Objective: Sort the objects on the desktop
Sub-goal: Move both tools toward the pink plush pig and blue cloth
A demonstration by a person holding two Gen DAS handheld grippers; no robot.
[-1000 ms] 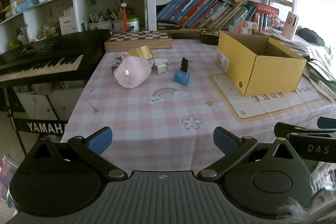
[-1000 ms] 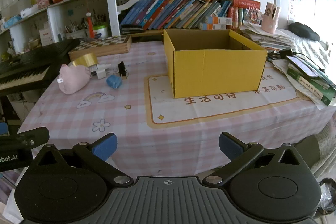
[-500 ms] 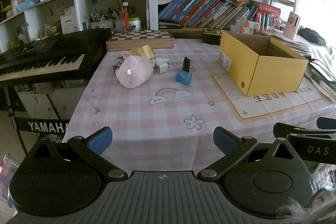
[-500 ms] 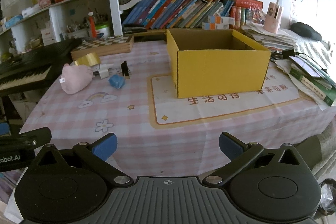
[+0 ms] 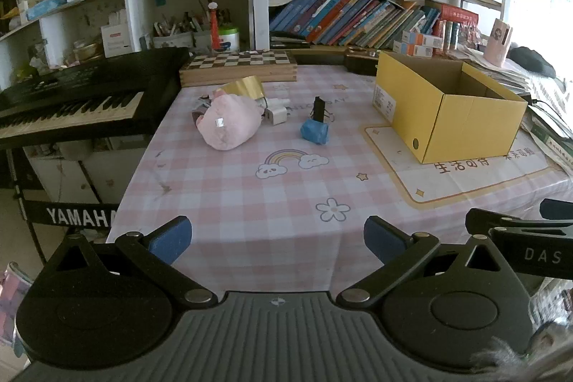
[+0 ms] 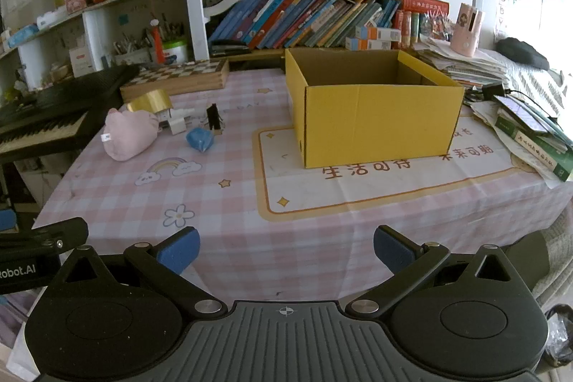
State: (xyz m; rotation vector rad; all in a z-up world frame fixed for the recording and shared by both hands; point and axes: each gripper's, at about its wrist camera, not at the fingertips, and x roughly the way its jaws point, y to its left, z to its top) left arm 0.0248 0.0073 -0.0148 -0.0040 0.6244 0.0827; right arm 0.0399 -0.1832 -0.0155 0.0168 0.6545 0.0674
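Both grippers hang wide and empty at the surface's near edge; left gripper (image 5: pixel 277 238) sits nearer the pink plush (image 5: pixel 229 126), ahead and slightly leftward, than right gripper (image 6: pixel 286 247).

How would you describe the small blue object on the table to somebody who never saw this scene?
Left of the yellow box, loose items sit on the pink checked tablecloth. The blue object lies nearest the box, before a black clip; it alone is blue.
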